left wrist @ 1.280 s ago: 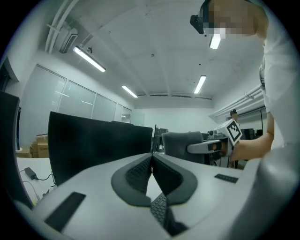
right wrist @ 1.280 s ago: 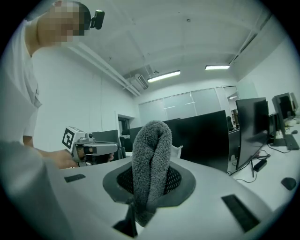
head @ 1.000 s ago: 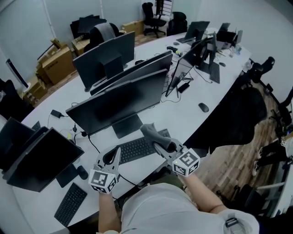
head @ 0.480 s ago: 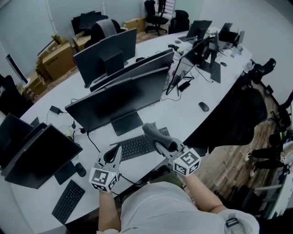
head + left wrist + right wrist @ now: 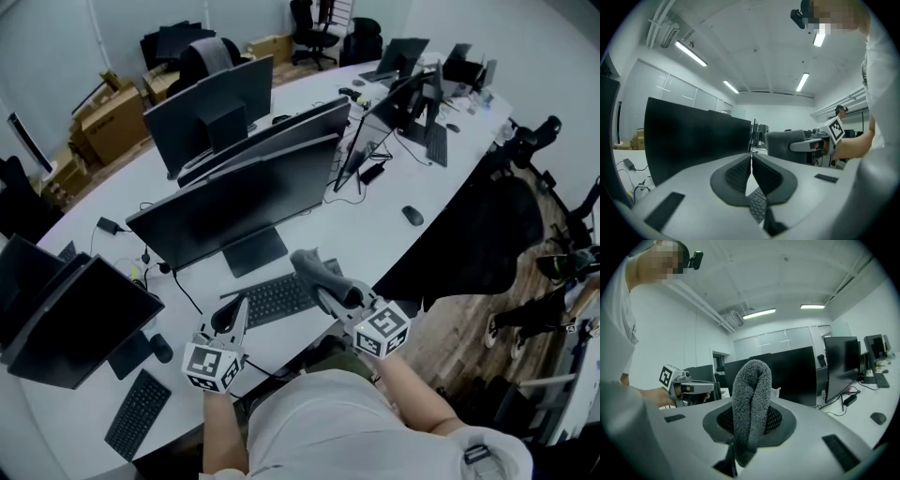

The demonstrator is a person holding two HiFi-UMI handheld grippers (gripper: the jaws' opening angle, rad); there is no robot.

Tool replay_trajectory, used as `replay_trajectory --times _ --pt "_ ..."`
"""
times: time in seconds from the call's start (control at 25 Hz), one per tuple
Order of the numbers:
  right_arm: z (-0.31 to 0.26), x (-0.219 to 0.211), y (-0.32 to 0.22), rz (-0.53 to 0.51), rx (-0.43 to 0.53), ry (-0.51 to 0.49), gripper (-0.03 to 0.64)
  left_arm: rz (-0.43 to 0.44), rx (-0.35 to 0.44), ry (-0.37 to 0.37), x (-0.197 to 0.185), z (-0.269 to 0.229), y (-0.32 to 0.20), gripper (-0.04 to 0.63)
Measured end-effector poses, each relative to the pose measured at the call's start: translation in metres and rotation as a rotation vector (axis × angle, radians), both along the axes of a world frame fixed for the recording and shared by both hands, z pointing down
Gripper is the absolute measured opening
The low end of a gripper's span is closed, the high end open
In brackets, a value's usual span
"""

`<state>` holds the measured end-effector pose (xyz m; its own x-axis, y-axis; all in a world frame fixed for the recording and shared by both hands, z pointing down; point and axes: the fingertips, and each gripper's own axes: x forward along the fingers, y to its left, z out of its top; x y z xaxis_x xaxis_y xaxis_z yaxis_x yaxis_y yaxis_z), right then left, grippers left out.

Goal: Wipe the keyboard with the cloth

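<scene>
A folded grey fluffy cloth (image 5: 309,267), pinched in the right claw (image 5: 749,420), hangs over the right end of the flat black keyboard (image 5: 270,302).

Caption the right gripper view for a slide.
Right hand-held gripper clamps a folded grey fluffy cloth, with black monitors behind.

Grey cloth (image 5: 750,399), seemingly black keyboard (image 5: 277,300)
</scene>
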<state>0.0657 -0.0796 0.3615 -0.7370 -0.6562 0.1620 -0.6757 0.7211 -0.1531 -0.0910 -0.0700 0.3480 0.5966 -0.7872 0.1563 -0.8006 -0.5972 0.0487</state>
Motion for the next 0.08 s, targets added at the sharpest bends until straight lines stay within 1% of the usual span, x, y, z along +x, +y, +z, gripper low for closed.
replay_trajectory --times 0.08 --pt "-0.0003 0.0018 0.0001 0.003 0.0 0.001 0.061 0.004 -0.002 -0.002 0.003 0.0011 0.0003 0.0"
